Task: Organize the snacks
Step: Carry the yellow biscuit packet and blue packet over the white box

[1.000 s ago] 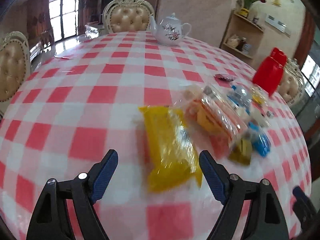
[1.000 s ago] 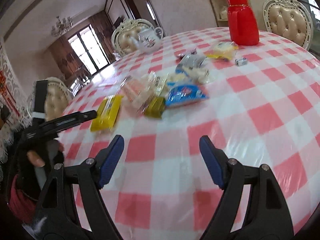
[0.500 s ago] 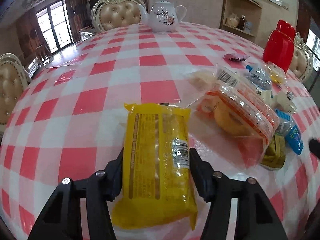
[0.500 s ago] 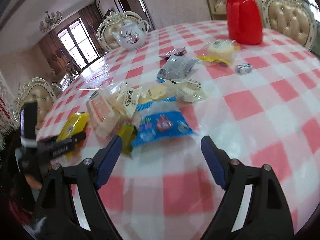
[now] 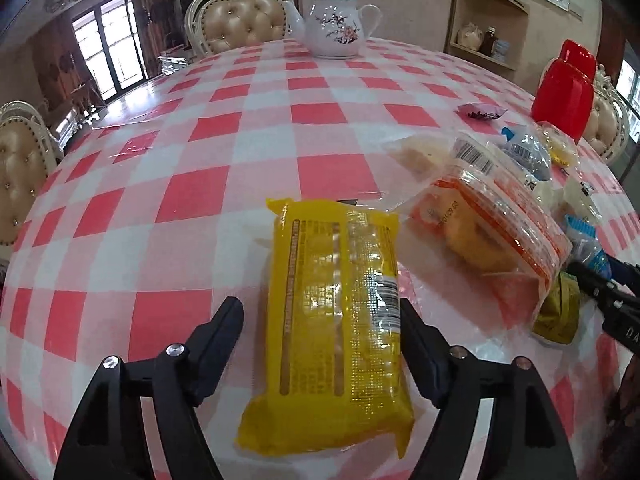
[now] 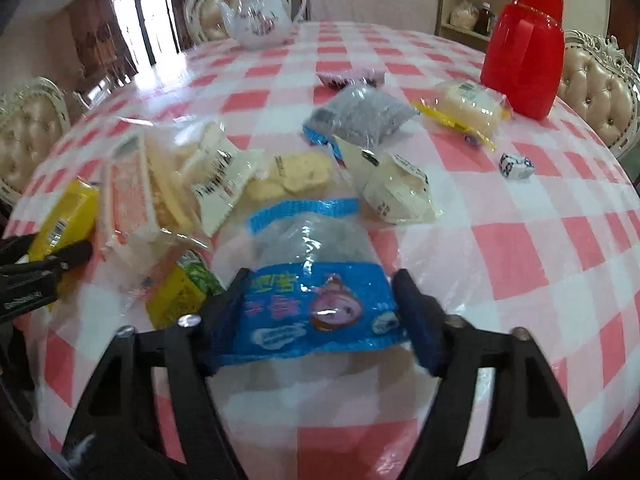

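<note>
A yellow snack pack (image 5: 336,312) lies on the checked tablecloth between the fingers of my left gripper (image 5: 320,320). The right finger touches its edge; a gap shows at the left finger. The pack also shows in the right wrist view (image 6: 66,216). A blue snack bag (image 6: 316,292) lies between the fingers of my right gripper (image 6: 320,292), both fingers at its sides. A clear orange-edged pack (image 5: 492,236) lies right of the yellow pack.
Several more snack packets (image 6: 360,116) lie scattered mid-table. A red thermos (image 6: 524,48) stands at the far right, a white teapot (image 5: 334,28) at the far edge. Padded chairs (image 5: 240,20) ring the round table (image 5: 200,140). A small wrapped candy (image 6: 516,165) lies apart.
Both grippers moved forward over the table. The yellow pack now sits between the left fingers; the blue bag now sits between the right fingers, which have narrowed around it.
</note>
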